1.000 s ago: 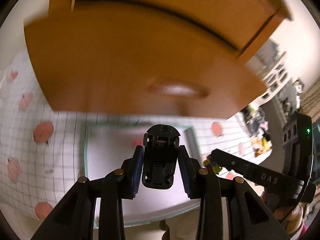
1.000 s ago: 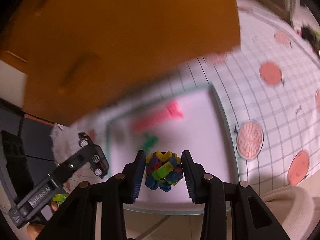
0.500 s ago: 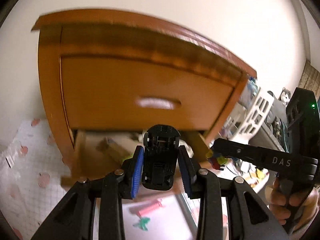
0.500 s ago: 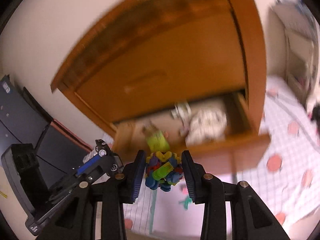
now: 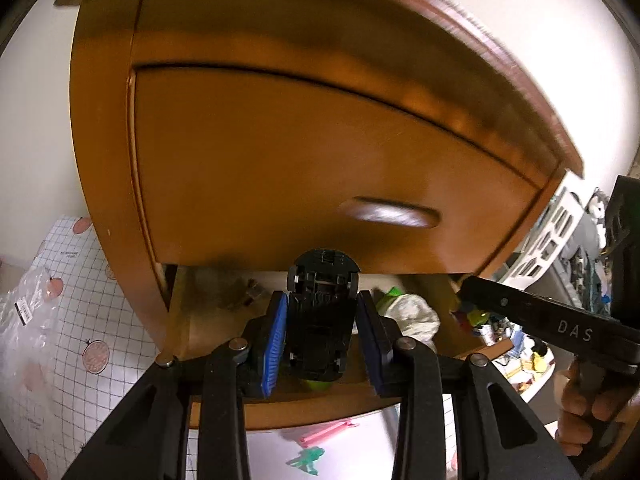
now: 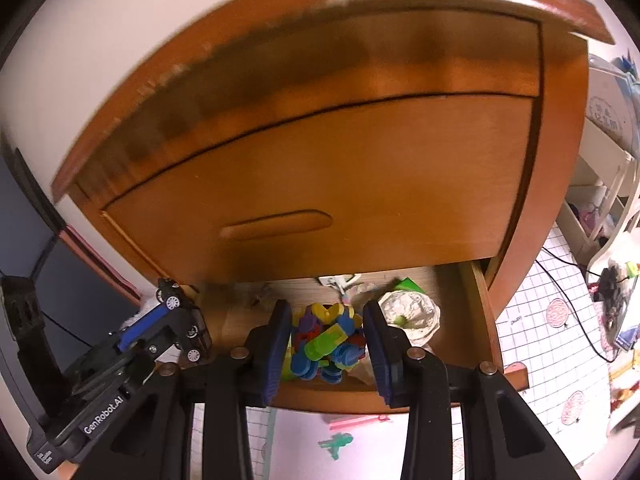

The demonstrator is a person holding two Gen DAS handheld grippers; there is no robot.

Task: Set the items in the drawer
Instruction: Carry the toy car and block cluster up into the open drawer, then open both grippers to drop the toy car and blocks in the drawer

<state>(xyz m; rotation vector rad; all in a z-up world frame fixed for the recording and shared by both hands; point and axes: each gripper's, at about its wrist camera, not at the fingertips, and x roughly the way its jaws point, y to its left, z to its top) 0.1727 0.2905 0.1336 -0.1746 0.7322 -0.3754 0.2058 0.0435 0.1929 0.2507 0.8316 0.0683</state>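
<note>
- My left gripper (image 5: 322,330) is clamped on the black plastic toy car (image 5: 321,312), underside up, above the open wooden drawer (image 5: 208,316); light, rigid, flanks grip well.
- My right gripper (image 6: 326,344) pinches the multicoloured interlocking plastic block cluster (image 6: 326,346) over that drawer; light, knobbly, may shed pieces.

**Toys held over the open bottom drawer**

I see the black toy car (image 5: 321,316) clamped belly-up, nose pointing away. The ball of coloured plastic pieces (image 6: 326,342) sits pinched likewise. Below both, the wooden drawer (image 6: 486,312) stands pulled out, already holding crumpled white paper (image 6: 412,314) and small bits.
</note>
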